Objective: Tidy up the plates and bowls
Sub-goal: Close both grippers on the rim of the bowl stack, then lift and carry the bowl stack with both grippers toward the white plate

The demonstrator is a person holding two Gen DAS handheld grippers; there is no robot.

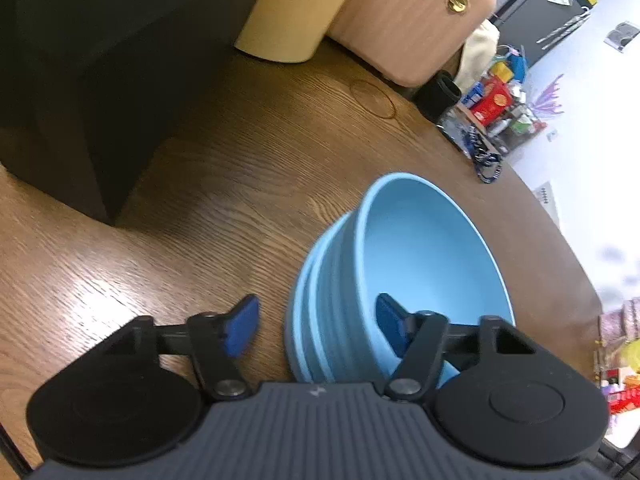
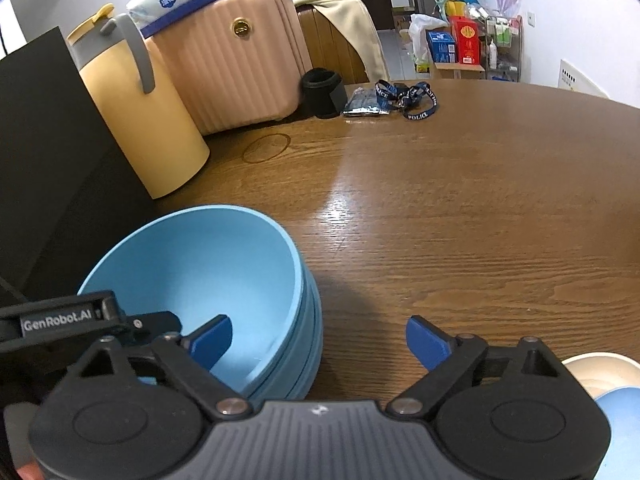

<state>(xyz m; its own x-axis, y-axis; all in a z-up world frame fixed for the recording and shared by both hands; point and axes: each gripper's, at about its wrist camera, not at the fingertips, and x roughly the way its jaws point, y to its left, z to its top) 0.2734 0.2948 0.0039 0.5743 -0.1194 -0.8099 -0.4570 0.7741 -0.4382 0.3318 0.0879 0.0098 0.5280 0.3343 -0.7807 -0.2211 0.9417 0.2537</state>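
Left wrist view: stack of light blue bowls [image 1: 400, 272] on wooden desk [image 1: 220, 184], near its right edge. Left gripper [image 1: 316, 326] open, straddling the stack's near wall, one finger inside the top bowl, not pressing. Right wrist view: right gripper [image 2: 320, 344] open, straddling the stack's right wall. Yellow jug [image 2: 140, 120] and pink suitcase [image 2: 228, 56] far behind.

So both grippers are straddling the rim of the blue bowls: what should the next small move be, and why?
Probably close both grippers on the top bowl's wall. The left gripper has one finger inside the bowl and one outside, and the right gripper straddles the opposite side; neither set of pads looks pressed against it yet. The bowl sits nested in a stack on the table.
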